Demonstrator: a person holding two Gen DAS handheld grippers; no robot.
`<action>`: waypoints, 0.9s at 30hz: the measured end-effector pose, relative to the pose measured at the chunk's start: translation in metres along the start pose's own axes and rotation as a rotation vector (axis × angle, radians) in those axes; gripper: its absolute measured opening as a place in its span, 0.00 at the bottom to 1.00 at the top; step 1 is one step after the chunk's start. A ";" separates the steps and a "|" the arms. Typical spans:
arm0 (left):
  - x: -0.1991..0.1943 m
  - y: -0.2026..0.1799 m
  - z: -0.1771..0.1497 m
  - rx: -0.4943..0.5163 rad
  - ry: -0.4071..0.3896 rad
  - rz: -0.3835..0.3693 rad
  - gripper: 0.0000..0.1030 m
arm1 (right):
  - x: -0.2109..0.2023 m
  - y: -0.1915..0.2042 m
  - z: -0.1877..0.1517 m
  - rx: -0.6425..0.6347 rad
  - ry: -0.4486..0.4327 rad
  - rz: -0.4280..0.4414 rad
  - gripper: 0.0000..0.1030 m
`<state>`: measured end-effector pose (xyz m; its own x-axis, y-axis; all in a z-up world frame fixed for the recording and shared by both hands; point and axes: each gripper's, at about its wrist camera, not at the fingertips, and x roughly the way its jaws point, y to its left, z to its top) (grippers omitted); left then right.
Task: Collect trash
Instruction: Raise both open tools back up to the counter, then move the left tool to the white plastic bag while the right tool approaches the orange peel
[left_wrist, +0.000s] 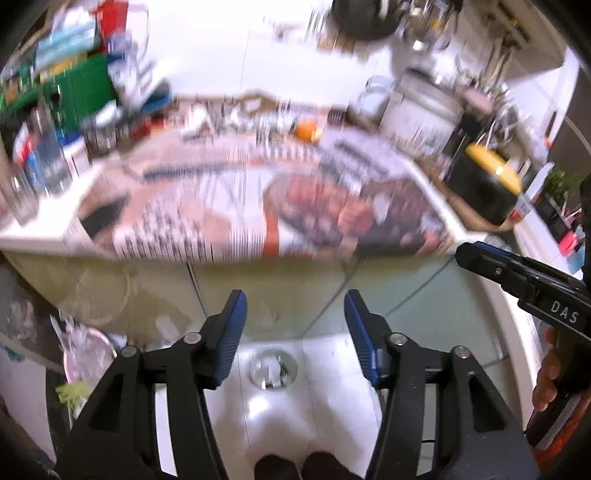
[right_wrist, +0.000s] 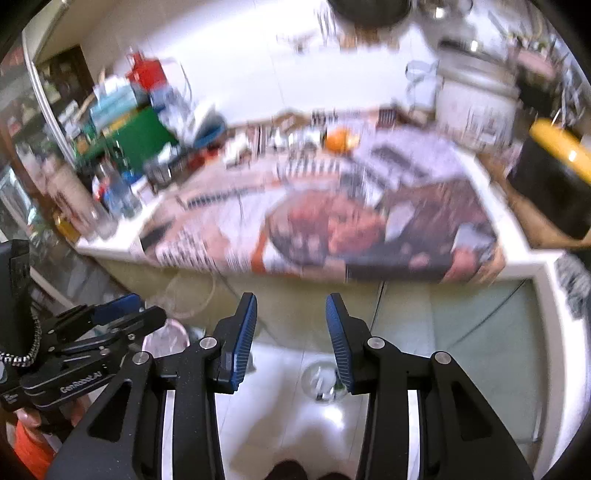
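Note:
Both views are blurred by motion. A newspaper (left_wrist: 258, 206) covers a white counter (left_wrist: 44, 225); it also shows in the right wrist view (right_wrist: 314, 229). Small scraps (left_wrist: 229, 122) and an orange object (left_wrist: 306, 130) lie at its far edge, also seen in the right wrist view (right_wrist: 340, 139). My left gripper (left_wrist: 295, 321) is open and empty, held in front of and below the counter edge. My right gripper (right_wrist: 291, 325) is open and empty, at the same height; it shows at the right of the left wrist view (left_wrist: 476, 254). The left gripper shows at the left of the right wrist view (right_wrist: 122, 306).
Bottles and jars (left_wrist: 40, 166), a green box (left_wrist: 81, 88) and stacked packets crowd the counter's left. A white appliance (left_wrist: 421, 114) and a black-and-yellow pot (left_wrist: 487, 181) stand at the right. A floor drain (left_wrist: 273, 369) lies below, and a pink bag (left_wrist: 85, 354) sits at lower left.

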<state>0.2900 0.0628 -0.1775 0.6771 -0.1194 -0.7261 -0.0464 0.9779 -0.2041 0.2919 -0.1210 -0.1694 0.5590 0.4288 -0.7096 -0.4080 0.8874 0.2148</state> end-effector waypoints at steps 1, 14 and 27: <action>-0.012 -0.001 0.008 0.006 -0.024 -0.007 0.56 | -0.006 0.006 0.004 -0.002 -0.015 -0.010 0.35; -0.067 -0.008 0.077 0.100 -0.204 0.007 0.72 | -0.057 0.027 0.057 -0.026 -0.230 -0.115 0.58; 0.023 -0.036 0.169 0.076 -0.188 0.064 0.80 | -0.011 -0.043 0.135 -0.041 -0.229 -0.066 0.60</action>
<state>0.4317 0.0542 -0.0756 0.8002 -0.0291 -0.5990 -0.0430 0.9935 -0.1057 0.4012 -0.1407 -0.0803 0.7327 0.4018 -0.5492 -0.3919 0.9090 0.1422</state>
